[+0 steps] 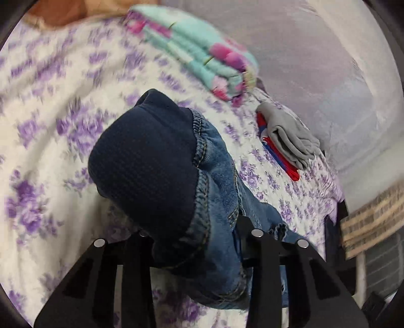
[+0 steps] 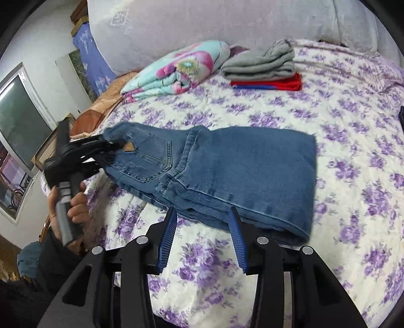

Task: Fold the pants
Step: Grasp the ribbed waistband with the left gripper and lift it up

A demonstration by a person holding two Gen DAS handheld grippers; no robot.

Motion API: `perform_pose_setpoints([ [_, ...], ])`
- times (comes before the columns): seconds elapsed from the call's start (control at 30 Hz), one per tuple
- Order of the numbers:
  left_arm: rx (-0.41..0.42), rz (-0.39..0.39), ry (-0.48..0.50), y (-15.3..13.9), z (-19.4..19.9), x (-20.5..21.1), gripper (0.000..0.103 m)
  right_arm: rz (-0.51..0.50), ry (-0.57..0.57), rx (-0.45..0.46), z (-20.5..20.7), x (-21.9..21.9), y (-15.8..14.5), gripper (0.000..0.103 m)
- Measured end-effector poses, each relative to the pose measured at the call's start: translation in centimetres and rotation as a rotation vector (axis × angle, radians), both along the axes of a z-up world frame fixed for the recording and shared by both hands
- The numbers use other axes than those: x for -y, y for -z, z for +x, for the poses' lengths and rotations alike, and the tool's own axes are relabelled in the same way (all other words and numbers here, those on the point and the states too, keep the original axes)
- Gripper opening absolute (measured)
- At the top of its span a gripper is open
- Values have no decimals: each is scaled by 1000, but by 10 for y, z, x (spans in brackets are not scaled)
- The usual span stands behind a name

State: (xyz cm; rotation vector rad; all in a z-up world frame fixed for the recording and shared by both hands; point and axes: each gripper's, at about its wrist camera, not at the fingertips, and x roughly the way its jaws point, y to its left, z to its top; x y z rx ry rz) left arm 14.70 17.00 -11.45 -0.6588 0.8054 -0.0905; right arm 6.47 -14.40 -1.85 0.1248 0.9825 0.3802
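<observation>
Blue jeans (image 2: 227, 161) lie folded on the floral bedspread (image 2: 341, 131), waistband to the left. My left gripper (image 2: 111, 146) is shut on the waistband end and lifts it off the bed. In the left wrist view the waistband's dark lining (image 1: 146, 161) and denim (image 1: 219, 191) bunch between the fingers, hiding the tips. My right gripper (image 2: 202, 214) is open, its blue-padded fingers (image 2: 168, 237) at the near edge of the jeans, with denim between the tips.
A folded turquoise floral blanket (image 2: 176, 68) and a stack of grey (image 2: 260, 63) and red (image 2: 272, 84) folded clothes lie at the far side of the bed. A padded headboard (image 2: 227, 22) stands behind. A window (image 2: 20, 111) is at left.
</observation>
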Motion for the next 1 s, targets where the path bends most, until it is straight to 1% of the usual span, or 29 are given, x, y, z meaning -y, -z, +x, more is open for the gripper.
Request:
perform_pose_setpoints([
  [0.1, 40, 67, 20, -16, -11, 9, 33, -20, -60, -13, 14, -23, 1, 43],
  [0.17, 55, 96, 30, -24, -16, 12, 33, -38, -104, -29, 29, -44, 1, 44],
  [0.2, 61, 117, 35, -28, -18, 15, 33, -41, -130, -31, 40, -54, 1, 46],
  [0.33, 77, 193, 48, -39, -25, 24, 33, -62, -194, -30, 79, -82, 7, 46],
  [0.37, 77, 201, 49, -40, -25, 26, 33, -69, -201, -30, 89, -89, 12, 41],
  [0.4, 77, 212, 50, -41, -25, 27, 33, -76, -204, -29, 98, -94, 17, 20],
  [0.43, 75, 215, 51, -40, -24, 26, 33, -85, -201, -43, 108, -98, 26, 8],
  [0.47, 72, 219, 51, -41, -24, 26, 33, -79, -197, -64, 114, -101, 32, 5],
  [0.6, 52, 225, 59, -38, -20, 25, 33, -59, -202, -156, 132, -110, 69, 5],
  [0.63, 37, 236, 64, -36, -17, 27, 33, -66, -204, -173, 134, -114, 78, 5],
  [0.67, 22, 250, 61, -34, -16, 29, 33, -75, -204, -171, 133, -116, 81, 5],
  [0.7, 17, 263, 47, -32, -14, 30, 33, -81, -204, -166, 133, -118, 80, 5],
  [0.73, 20, 260, 43, -32, -14, 29, 33, -86, -204, -158, 131, -118, 76, 5],
  [0.8, 27, 244, 47, -34, -14, 26, 33, -51, -203, -154, 128, -111, 68, 5],
  [0.87, 26, 255, 49, -37, -15, 28, 33, 0, -186, -119, 120, -92, 48, 5],
  [0.9, 28, 273, 49, -40, -15, 31, 33, 18, -178, -91, 116, -80, 40, 5],
  [0.97, 37, 322, 53, -47, -18, 40, 33, 57, -136, -17, 97, -51, 13, 8],
  [1.0, 40, 367, 59, -52, -19, 48, 33, 65, -102, 21, 87, -34, 2, 8],
])
